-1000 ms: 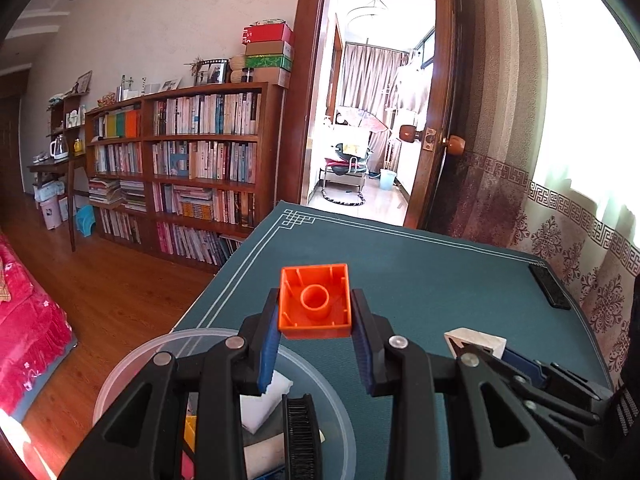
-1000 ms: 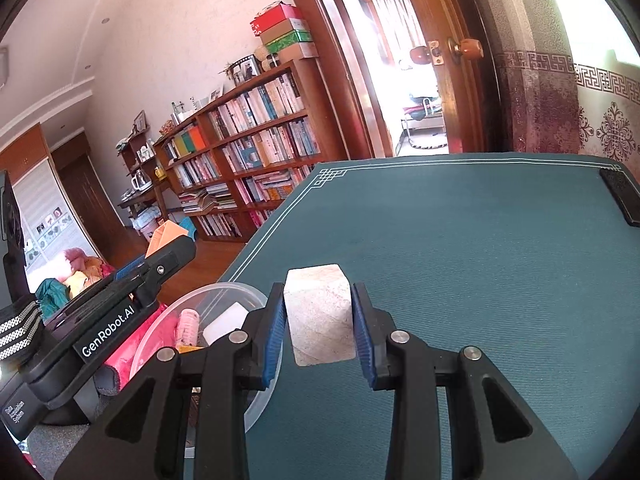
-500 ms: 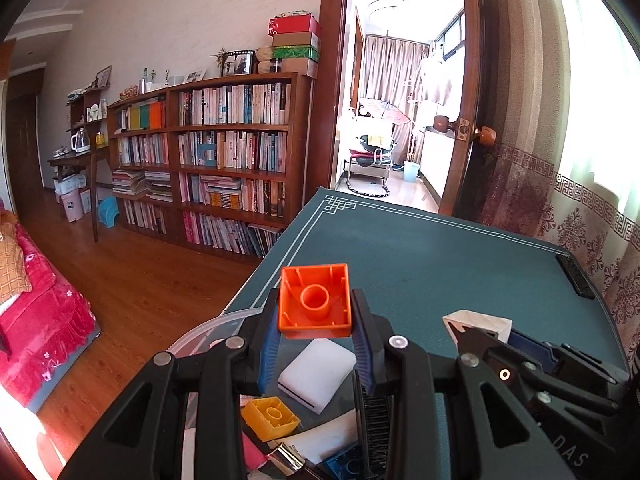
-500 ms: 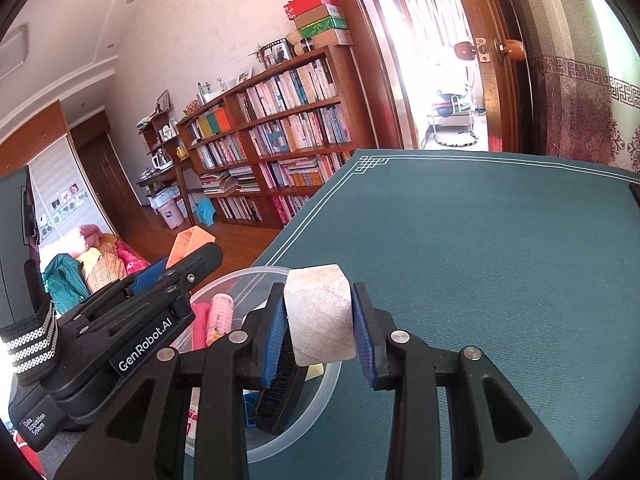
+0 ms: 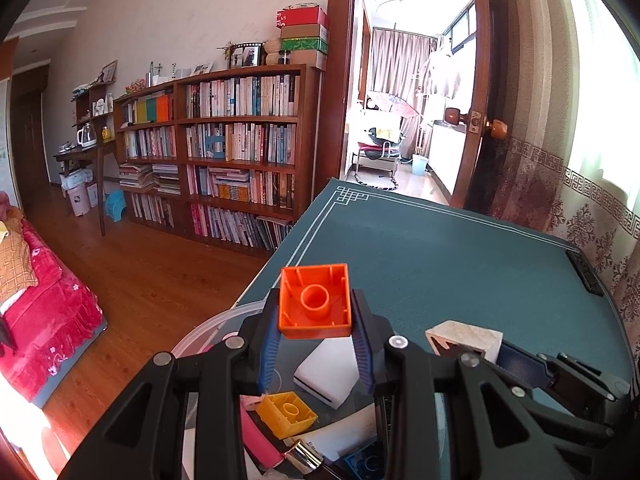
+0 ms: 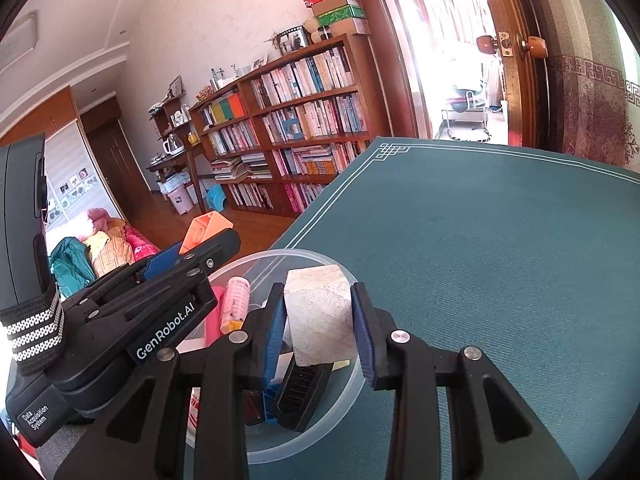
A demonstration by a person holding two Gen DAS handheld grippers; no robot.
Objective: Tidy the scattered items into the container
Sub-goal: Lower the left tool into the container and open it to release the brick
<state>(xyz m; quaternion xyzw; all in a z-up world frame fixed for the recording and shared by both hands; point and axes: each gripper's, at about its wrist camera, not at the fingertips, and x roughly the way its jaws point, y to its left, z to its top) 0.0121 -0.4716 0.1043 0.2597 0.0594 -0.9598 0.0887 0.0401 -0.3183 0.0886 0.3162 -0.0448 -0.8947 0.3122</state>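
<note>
While both grippers hang over the tub, an orange brick is held by the left gripper and a pale block by the right gripper.

Pretty lived-in room: big wooden bookcase packed with books along the far wall, boxes stacked on top. Right of it an open door leads to a bright side room with curtains. Wood floor, red-covered bed on the left, sunlit patterned curtain far right.
</note>
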